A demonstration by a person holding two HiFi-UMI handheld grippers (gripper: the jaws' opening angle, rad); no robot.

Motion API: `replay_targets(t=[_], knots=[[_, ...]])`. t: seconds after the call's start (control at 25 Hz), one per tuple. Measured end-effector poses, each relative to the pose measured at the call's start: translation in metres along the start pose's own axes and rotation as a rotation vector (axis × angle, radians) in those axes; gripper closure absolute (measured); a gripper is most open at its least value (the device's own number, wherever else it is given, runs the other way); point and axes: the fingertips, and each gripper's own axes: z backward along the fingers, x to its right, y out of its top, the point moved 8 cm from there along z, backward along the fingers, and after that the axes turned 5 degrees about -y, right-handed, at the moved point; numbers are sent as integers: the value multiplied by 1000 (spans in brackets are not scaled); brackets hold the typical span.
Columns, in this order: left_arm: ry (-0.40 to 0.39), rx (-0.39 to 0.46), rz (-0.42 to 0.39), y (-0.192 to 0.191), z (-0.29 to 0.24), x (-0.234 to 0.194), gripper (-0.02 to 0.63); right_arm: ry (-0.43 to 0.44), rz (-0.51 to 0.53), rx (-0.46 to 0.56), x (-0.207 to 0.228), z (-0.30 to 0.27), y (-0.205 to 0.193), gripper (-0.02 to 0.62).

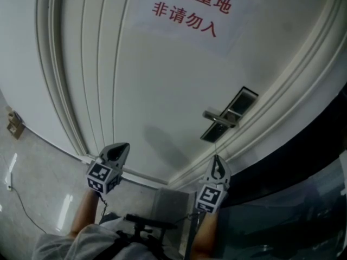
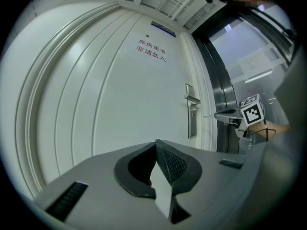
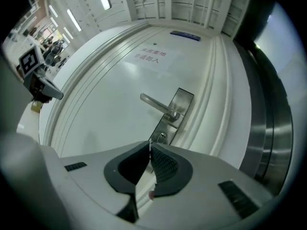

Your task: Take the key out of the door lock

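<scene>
Found the key (image 3: 149, 142) edge-on: a thin, pale metal sliver, pinched between the closed tips of the right tool (image 1: 216, 158) and poking out toward the door lock (image 3: 176, 110). Saw the lock as a tall brushed-metal plate near the edge of the white door (image 3: 110, 104), with a lever handle (image 3: 156, 104) lying crosswise and a round keyhole (image 3: 162, 137) below it. Placed the key's tip just beside that keyhole; could not tell whether touching or apart.

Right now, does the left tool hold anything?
No, the left tool has its jaws together at the tips, with nothing between them.
</scene>
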Motion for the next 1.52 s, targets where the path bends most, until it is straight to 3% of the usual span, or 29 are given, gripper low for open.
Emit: replay_targets(t=[0.2, 0.56, 0.92, 1.52], knots=[[-19, 2, -18, 3, 1, 5, 598, -5, -254, -50, -11, 21, 3, 574], [-13, 11, -37, 12, 4, 6, 598, 31, -414, -71, -34, 41, -8, 574], [-17, 0, -35, 10, 5, 3, 598, 39, -464, -76, -38, 48, -10, 575], [-15, 5, -35, 11, 8, 5, 598, 67, -450, -71, -37, 49, -5, 575]])
